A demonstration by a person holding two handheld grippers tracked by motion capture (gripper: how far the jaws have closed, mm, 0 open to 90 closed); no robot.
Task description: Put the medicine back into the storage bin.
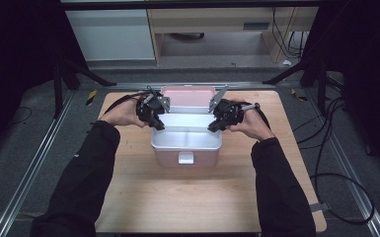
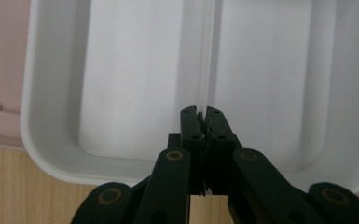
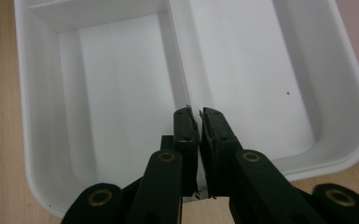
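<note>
High view has a person in black sleeves reaching in from the bottom, one tool in each hand, both over a pink lunch box [image 1: 186, 157] that sits near the middle of the wooden worktop [image 1: 177, 202]. The box's pink lid [image 1: 187, 92] is flipped open toward the far edge, and a white inner tray [image 1: 186, 134] sits in the base.

The left tool [image 1: 154, 116] is at the tray's left end and the right tool [image 1: 218, 121] at its right end. In the left gripper view the left tool [image 2: 202, 114] has its jaws pinched nearly together on the thin white divider wall [image 2: 207, 51] that splits the tray [image 2: 51, 163] into compartments, so it's clamped on that wall. Same deal in the right gripper view: the right tool [image 3: 196, 113] has its jaws closed narrow on the divider [image 3: 179, 56], with just a sliver of gap where the wall's edge sits between them. That tray [image 3: 37, 186] looks empty and clean apart from a tiny dark speck.

The worktop is pale wood grain, and the floor around it is grey carpet with metal rails down both sides. Black cables [image 1: 335, 163] loop on the floor to the right. Light-coloured furniture [image 1: 212, 29] stands at the back.

There's a small white latch [image 1: 186, 158] on the front of the box, but I can't read any writing or brand on anything.
</note>
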